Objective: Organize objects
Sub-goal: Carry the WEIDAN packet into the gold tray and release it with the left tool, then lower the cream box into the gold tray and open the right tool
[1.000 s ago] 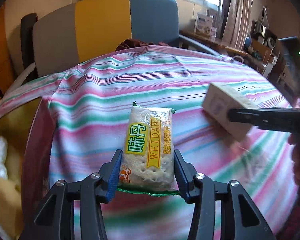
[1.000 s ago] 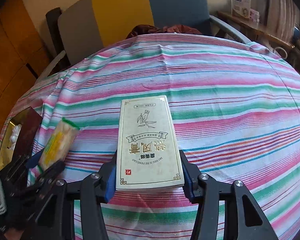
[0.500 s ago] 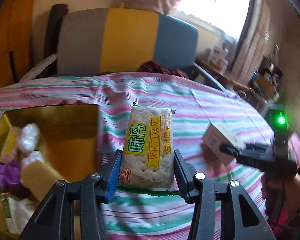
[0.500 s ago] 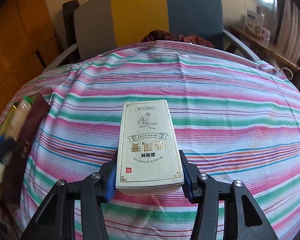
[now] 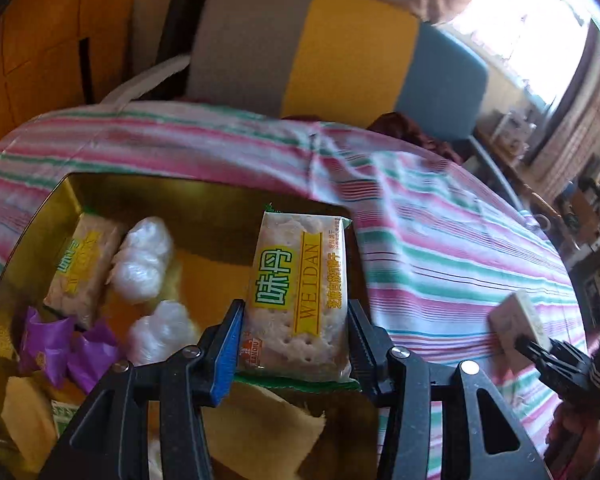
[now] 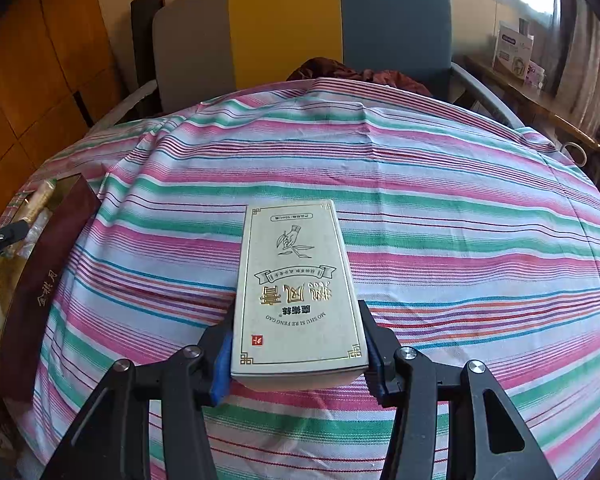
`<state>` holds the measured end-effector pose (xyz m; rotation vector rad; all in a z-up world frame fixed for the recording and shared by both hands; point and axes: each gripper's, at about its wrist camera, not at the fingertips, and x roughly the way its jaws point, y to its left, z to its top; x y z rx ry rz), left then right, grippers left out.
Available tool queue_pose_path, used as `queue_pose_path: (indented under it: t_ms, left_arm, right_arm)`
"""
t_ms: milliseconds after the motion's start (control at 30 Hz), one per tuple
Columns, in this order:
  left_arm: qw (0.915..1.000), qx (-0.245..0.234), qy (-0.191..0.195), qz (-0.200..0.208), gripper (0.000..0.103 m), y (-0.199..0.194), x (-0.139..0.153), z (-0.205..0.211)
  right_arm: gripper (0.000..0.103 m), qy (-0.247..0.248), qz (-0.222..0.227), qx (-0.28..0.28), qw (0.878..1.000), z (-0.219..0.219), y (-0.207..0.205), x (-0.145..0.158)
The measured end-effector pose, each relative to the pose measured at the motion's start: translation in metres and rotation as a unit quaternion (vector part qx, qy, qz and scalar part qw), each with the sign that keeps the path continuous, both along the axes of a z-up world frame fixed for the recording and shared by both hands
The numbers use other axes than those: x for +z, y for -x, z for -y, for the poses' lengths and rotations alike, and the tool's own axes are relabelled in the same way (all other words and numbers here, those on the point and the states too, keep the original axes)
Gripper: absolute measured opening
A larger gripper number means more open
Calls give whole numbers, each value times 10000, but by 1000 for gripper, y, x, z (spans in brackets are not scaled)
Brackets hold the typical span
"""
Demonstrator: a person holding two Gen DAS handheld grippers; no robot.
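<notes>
My left gripper (image 5: 296,340) is shut on a cracker packet (image 5: 300,292) with a yellow-green label, held above the open gold box (image 5: 66,200) at the left edge of the table. Inside the box lie a second cracker packet (image 5: 80,268), two white wrapped sweets (image 5: 144,260), purple wrappers (image 5: 60,344) and tan pieces. My right gripper (image 6: 298,354) is shut on a flat white carton with gold print (image 6: 298,292), held over the striped tablecloth (image 6: 440,220). In the left wrist view the carton (image 5: 516,324) and right gripper (image 5: 540,350) appear at the far right.
The gold box's dark red side (image 6: 40,280) shows at the left of the right wrist view. A grey, yellow and blue chair (image 6: 300,28) stands behind the table with dark red cloth (image 6: 360,74) on its seat. A cluttered shelf (image 6: 516,56) runs along the right wall.
My left gripper has carried the cracker packet leftward from over the tablecloth to above the gold box, rolling as it went. The right gripper and its carton have stayed nearly in place.
</notes>
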<state>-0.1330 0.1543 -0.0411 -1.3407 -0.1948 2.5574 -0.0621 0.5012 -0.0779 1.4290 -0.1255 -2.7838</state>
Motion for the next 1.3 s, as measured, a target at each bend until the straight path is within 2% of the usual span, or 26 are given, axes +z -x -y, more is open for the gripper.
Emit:
queue_pose_path:
  t_ms: [267, 400, 600, 867, 967, 1167, 1300]
  left_arm:
    - [9992, 188, 276, 230, 50, 23, -9, 14]
    - [9994, 234, 243, 110, 50, 22, -5, 19]
    - [9992, 257, 98, -275, 50, -4, 9, 31]
    - [9979, 211, -175, -589, 50, -54, 11, 55]
    - [9977, 73, -113, -664, 50, -68, 11, 59]
    - [9967, -22, -29, -811, 50, -88, 16, 71]
    - [9960, 20, 27, -889, 50, -95, 19, 81]
  right_arm:
    - [52, -10, 51, 16, 10000, 0, 1, -4]
    - [52, 4, 50, 14, 10000, 0, 1, -4]
    - [52, 0, 64, -4, 10000, 1, 1, -5]
    - [52, -64, 63, 27, 10000, 3, 1, -6]
    - [52, -76, 80, 71, 9999, 5, 1, -6]
    - [52, -195, -215, 329, 9990, 18, 0, 11]
    - [52, 55, -290, 570, 9979, 46, -2, 30]
